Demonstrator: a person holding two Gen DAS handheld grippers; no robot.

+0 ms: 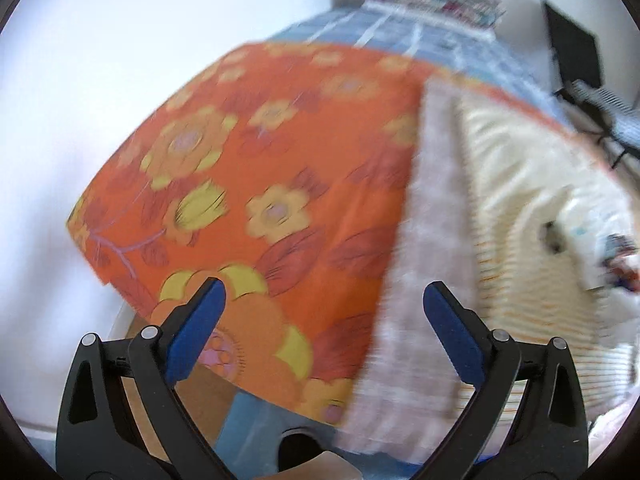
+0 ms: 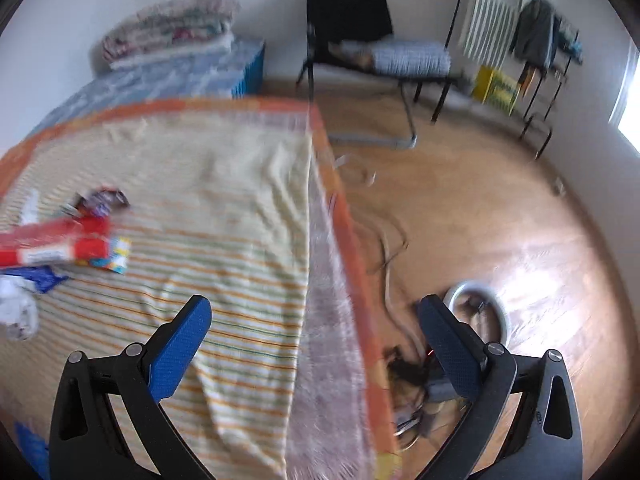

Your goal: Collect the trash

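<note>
Trash on the striped bed (image 2: 224, 184): we see a long red box (image 2: 56, 242) lying crosswise; left gripper (image 1: 324, 292) and right gripper (image 2: 314, 306) both released.

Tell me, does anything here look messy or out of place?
Yes. Litter lies on the striped blanket on the bed: a red box, a crumpled wrapper behind it, and white crumpled stuff at the left edge. On the floor beside the bed, loose cables trail in a tangle.
</note>
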